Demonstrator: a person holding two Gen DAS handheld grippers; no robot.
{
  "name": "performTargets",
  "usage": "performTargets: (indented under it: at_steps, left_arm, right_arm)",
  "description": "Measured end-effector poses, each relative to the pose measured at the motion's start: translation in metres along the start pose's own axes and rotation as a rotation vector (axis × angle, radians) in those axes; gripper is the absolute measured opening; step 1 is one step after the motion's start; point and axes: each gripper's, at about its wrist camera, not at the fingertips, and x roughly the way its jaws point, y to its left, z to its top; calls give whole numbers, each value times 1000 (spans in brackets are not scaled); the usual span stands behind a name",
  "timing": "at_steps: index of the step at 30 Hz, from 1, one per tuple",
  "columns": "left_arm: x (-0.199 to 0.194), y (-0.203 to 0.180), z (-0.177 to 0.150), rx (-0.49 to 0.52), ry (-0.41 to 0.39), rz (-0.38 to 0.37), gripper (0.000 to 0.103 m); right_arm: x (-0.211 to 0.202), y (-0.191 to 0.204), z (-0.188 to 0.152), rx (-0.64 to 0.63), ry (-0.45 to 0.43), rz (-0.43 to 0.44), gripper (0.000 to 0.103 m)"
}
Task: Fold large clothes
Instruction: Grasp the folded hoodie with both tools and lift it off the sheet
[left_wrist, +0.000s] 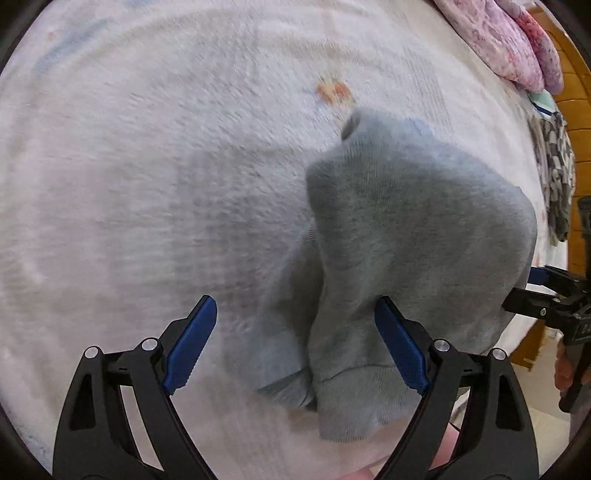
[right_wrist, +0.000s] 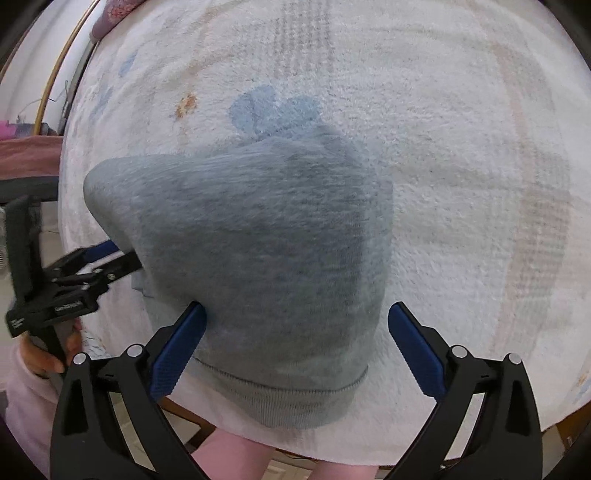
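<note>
Looking down through your left wrist camera, you have the left gripper (left_wrist: 295, 343) spread wide at the bottom of the frame, its blue pads (left_wrist: 190, 347) well apart and pressing on nothing. Between and beyond them lies the grey-blue sweatshirt (left_wrist: 413, 236), bunched into a loose heap in the centre right of the frame, with a cuffed sleeve end poking toward the upper middle. The garment's lower edge passes behind your right-hand pad, but the picture is too blurred to say whether it touches. Everything rests on a pale fluffy blanket (left_wrist: 147, 147) with faint coloured print. At the upper right, a pink floral cloth (left_wrist: 517, 40) lies at the blanket's edge, and a black-and-white patterned cloth (left_wrist: 557, 173) sits just below it. Your other tool shows at the right edge of the frame.

In the right wrist view, the right gripper (right_wrist: 295, 347) also stands wide open at the bottom, holding nothing. The sweatshirt (right_wrist: 266, 240) fills the centre of the frame, its ribbed hem (right_wrist: 280, 398) lying between the two pads at the lower middle, close beside the left-hand one. The left gripper (right_wrist: 107, 258) appears at the left edge, close against the sweatshirt's side, with your hand (right_wrist: 48, 354) below it in a pale pink sleeve (right_wrist: 22, 398).
</note>
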Motion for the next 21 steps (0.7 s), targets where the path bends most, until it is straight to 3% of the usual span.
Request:
performTargets:
  at_steps: [4, 8, 10, 11, 14, 15, 18, 21]
  left_arm:
    - [25, -5, 4, 1, 49, -139, 88]
    - [36, 10, 4, -46, 32, -271, 98]
    - [38, 18, 0, -123, 115, -598, 96]
    - [38, 15, -2, -141, 132, -693, 96]
    - [41, -12, -5, 51, 103, -589, 97]
    - [53, -13, -3, 65, 90, -585, 98]
    - [60, 6, 5, -76, 68, -674, 99]
    - [62, 20, 8, -185, 104, -706, 99]
  right_arm:
    - [12, -17, 4, 32, 16, 105, 95]
    - [27, -37, 7, 49, 3, 260, 96]
    - [37, -47, 9, 77, 10, 374, 97]
    - [40, -50, 8, 99, 15, 409, 97]
    - [42, -52, 5, 94, -27, 457, 97]
    - [45, -53, 4, 86, -35, 475, 97]
    - [57, -57, 6, 85, -95, 561, 97]
    - [53, -51, 0, 86, -145, 532, 97]
